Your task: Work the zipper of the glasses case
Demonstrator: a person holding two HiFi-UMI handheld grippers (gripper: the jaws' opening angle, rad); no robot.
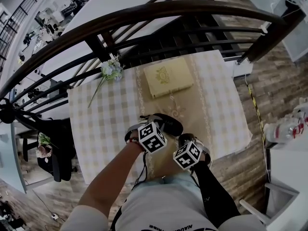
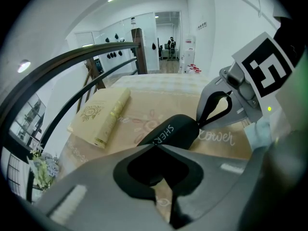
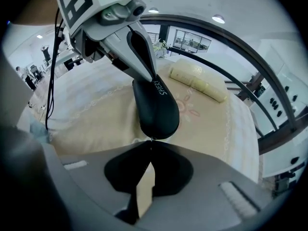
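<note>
A black glasses case (image 1: 166, 123) lies on the checked tablecloth (image 1: 101, 124) near the table's front edge. In the left gripper view the case (image 2: 172, 131) runs away from the jaws. My left gripper (image 2: 155, 145) is shut on its near end. In the right gripper view the case (image 3: 156, 110) lies just beyond my right gripper (image 3: 150, 140), which is shut on a small zipper pull at the case's end. Each gripper shows in the other's view: the right gripper (image 2: 198, 124) and the left gripper (image 3: 155, 79) pinch opposite ends. In the head view the left gripper (image 1: 148, 124) and right gripper (image 1: 181, 137) stand side by side.
A pale yellow book (image 1: 168, 77) lies behind the case at mid-table. A small flower sprig (image 1: 111, 70) rests at the cloth's back left corner. A dark curved railing (image 1: 144, 14) arcs behind the table. Bottles (image 1: 284, 129) stand on a surface to the right.
</note>
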